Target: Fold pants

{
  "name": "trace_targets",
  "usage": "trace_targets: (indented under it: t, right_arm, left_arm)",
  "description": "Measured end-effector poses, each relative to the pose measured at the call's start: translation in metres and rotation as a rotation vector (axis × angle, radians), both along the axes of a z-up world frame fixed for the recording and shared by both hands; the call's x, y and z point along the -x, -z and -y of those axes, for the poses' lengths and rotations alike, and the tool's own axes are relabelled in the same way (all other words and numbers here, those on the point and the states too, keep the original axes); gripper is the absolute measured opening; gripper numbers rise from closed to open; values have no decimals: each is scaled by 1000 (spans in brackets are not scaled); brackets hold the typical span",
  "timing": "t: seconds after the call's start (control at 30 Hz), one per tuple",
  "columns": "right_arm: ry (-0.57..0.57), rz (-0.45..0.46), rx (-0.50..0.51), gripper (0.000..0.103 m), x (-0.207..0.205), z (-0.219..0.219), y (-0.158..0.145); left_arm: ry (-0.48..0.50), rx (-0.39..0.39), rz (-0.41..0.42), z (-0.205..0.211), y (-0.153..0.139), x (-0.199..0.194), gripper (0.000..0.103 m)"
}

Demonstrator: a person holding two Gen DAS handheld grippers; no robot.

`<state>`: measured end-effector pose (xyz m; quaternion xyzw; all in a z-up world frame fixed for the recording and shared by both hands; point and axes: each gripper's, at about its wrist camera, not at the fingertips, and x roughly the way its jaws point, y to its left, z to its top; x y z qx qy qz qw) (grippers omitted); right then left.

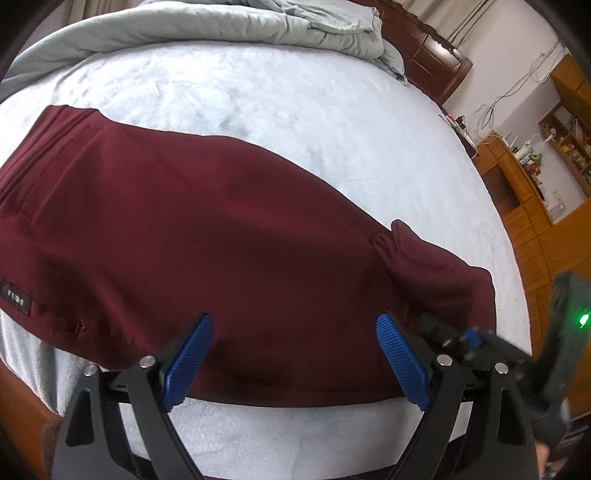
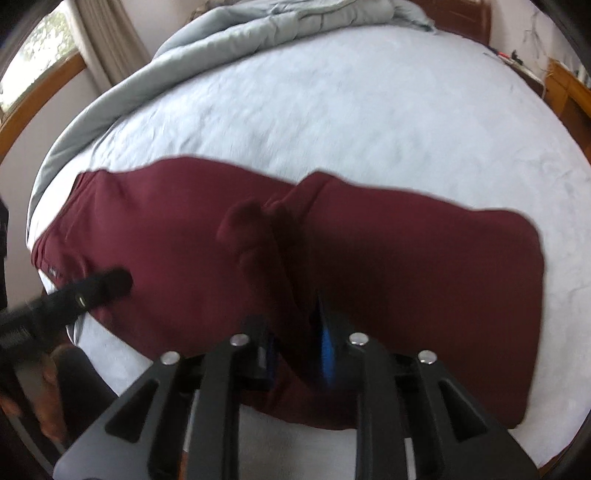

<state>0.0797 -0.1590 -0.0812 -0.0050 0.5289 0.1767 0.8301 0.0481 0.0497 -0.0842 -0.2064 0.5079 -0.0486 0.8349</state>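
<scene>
Maroon pants (image 1: 207, 236) lie folded across a pale bed sheet (image 1: 295, 110), with the waistband to the left and a small black label (image 1: 16, 302) near the left edge. My left gripper (image 1: 295, 332) is open wide just above the pants' near edge, with nothing clamped between its blue pads (image 1: 190, 354). In the right wrist view the pants (image 2: 424, 266) show a bunched ridge (image 2: 258, 229) in the middle. That ridge runs down between the fingers of my right gripper (image 2: 291, 317). Its jaws stand a little apart, and the right blue pad (image 2: 327, 347) shows clear of the cloth. The picture is blurred.
A rumpled grey duvet (image 1: 221, 26) lies at the far end of the bed, with a dark wooden headboard (image 1: 424, 48) behind it. Wooden cabinets (image 1: 517, 192) stand off to the right, and a window (image 2: 33, 48) is on the left. A person's hand (image 2: 48, 387) holds the left tool (image 2: 92, 288).
</scene>
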Motion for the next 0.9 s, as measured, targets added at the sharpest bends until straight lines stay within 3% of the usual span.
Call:
trace_targets:
  t: [0.03, 0.13, 0.23, 0.37, 0.6, 0.83, 0.9]
  right_arm:
    - [-22, -2, -18, 43, 1, -1, 1]
    - [-86, -39, -122, 66, 6, 3, -3]
    - [-137, -115, -303, 64, 13, 20, -12]
    - [-90, -72, -364, 64, 26, 65, -34]
    - [60, 6, -343, 65, 38, 134, -43]
    - [126, 2, -372, 65, 40, 156, -23]
    - [131, 6, -384, 65, 41, 160, -21]
  left_arm:
    - [6, 17, -8, 0, 1, 0, 90]
    - [23, 83, -43, 1, 4, -7, 90]
    - [54, 166, -74, 12, 6, -15, 90]
    - [79, 293, -154, 28, 20, -27, 90]
    - [100, 295, -214, 62, 33, -46, 90]
    - [81, 308, -231, 82, 34, -61, 86]
    - [49, 285, -242, 83, 36, -62, 66]
